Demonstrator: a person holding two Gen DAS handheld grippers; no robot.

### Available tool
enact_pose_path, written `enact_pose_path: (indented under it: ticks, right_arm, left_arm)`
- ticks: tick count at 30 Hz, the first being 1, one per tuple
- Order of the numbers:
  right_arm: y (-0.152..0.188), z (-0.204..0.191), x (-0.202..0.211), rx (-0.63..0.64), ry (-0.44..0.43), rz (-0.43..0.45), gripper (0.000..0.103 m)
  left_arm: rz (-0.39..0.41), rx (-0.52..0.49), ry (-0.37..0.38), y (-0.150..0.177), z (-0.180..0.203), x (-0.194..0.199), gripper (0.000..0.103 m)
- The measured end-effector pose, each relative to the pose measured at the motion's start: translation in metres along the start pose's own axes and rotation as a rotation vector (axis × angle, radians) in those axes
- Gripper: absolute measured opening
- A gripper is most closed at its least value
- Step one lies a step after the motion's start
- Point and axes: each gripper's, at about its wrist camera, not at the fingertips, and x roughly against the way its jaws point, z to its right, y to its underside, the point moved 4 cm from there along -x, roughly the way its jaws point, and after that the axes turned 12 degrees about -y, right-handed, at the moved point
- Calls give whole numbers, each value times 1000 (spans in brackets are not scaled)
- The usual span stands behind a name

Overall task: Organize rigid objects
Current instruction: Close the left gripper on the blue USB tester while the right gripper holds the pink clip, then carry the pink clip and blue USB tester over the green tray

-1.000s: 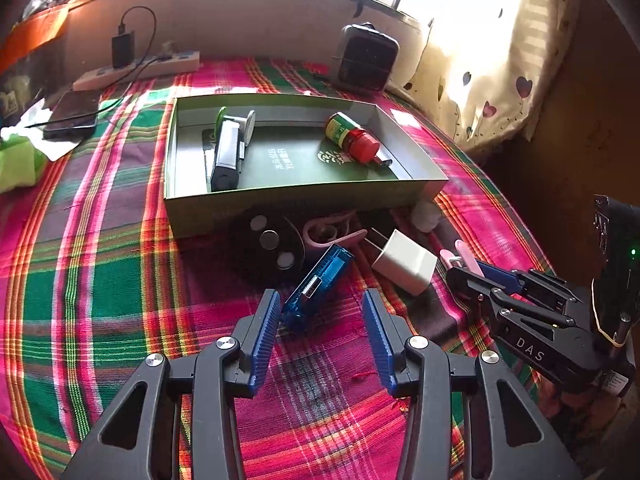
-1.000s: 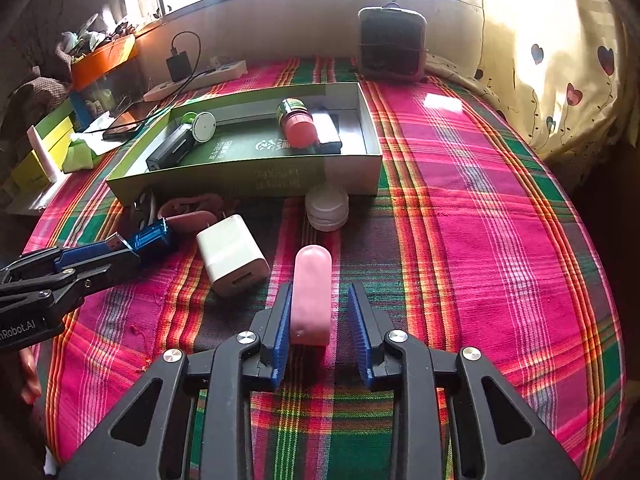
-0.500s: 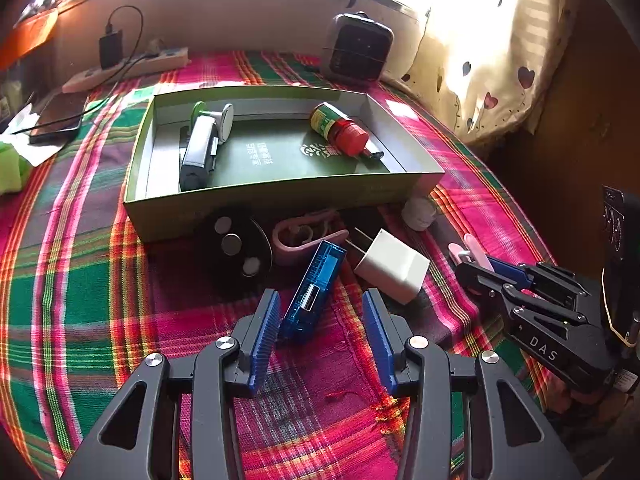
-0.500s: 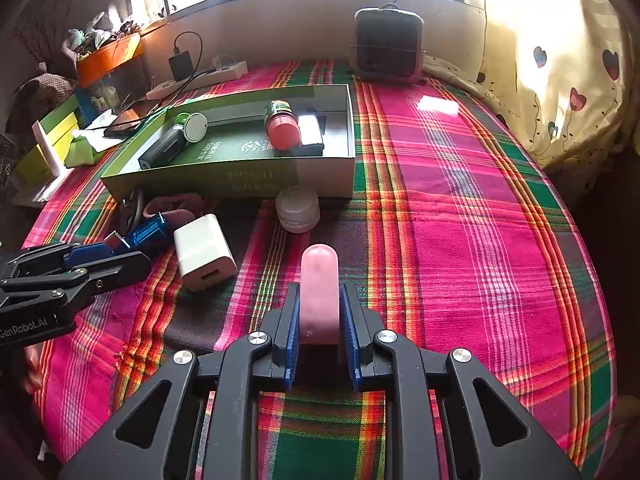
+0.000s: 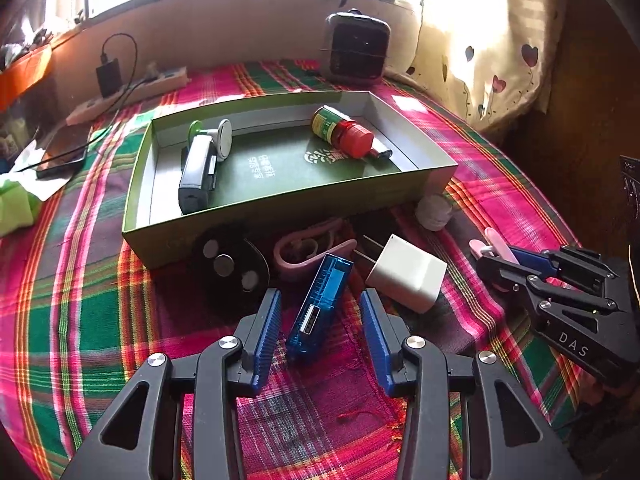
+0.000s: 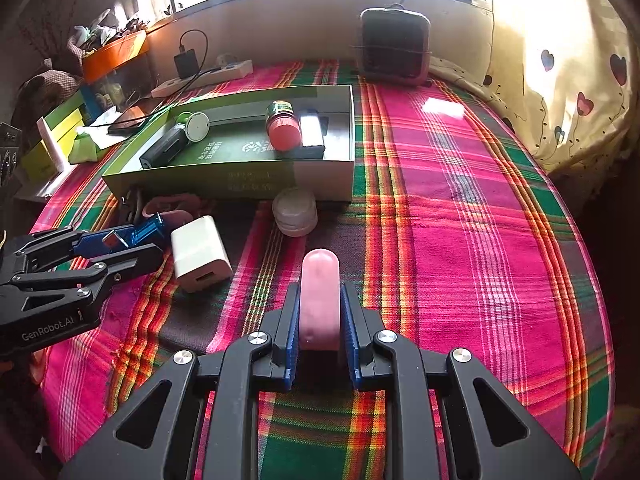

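A black disc (image 5: 232, 266) with 3 pale round spots lies half tucked under the near wall of the green box (image 5: 280, 216), and a pink clip (image 5: 308, 248) beside it is partly covered by the blue USB device (image 5: 320, 300); what the disc is cannot be made out. A flat dark item (image 6: 311, 134) behind the red-capped bottle (image 5: 344, 132) shows only in part.

On the plaid cloth (image 6: 460, 220), the left gripper (image 5: 320, 328) stands wide, its 2 blue pads on either side of the blue USB device's near end without touching it. The white charger (image 5: 406, 274) sits just beside the right pad.

The right gripper (image 6: 320, 320) is narrow, clamped on the pink capsule-shaped case (image 6: 320, 292), whose rounded tip juts forward past the pads; its rear end is hidden between the fingers. A round white jar (image 6: 295, 212) rests near the box's front right corner, just ahead of the case.

Inside the box, a dark grey stamp-like device (image 5: 198, 172) lies by the left wall, the bottle toward the right.
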Motion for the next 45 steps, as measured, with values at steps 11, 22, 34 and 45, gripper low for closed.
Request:
enact_pose_path:
  ticks: [11, 22, 34, 45]
  right_arm:
    - [-1, -1, -1, 7, 0, -3, 21]
    - [-2, -2, -2, 12, 5, -3, 21]
    - [-1, -2, -1, 8, 1, 1, 19]
    - [-2, -4, 8, 6, -34, 30, 19]
  left_arm:
    - [5, -6, -14, -2, 0, -1, 23]
    - [4, 19, -3, 0, -3, -1, 16]
    - [2, 39, 4, 1, -5, 1, 15]
    - [20, 67, 18, 0, -10, 13, 15]
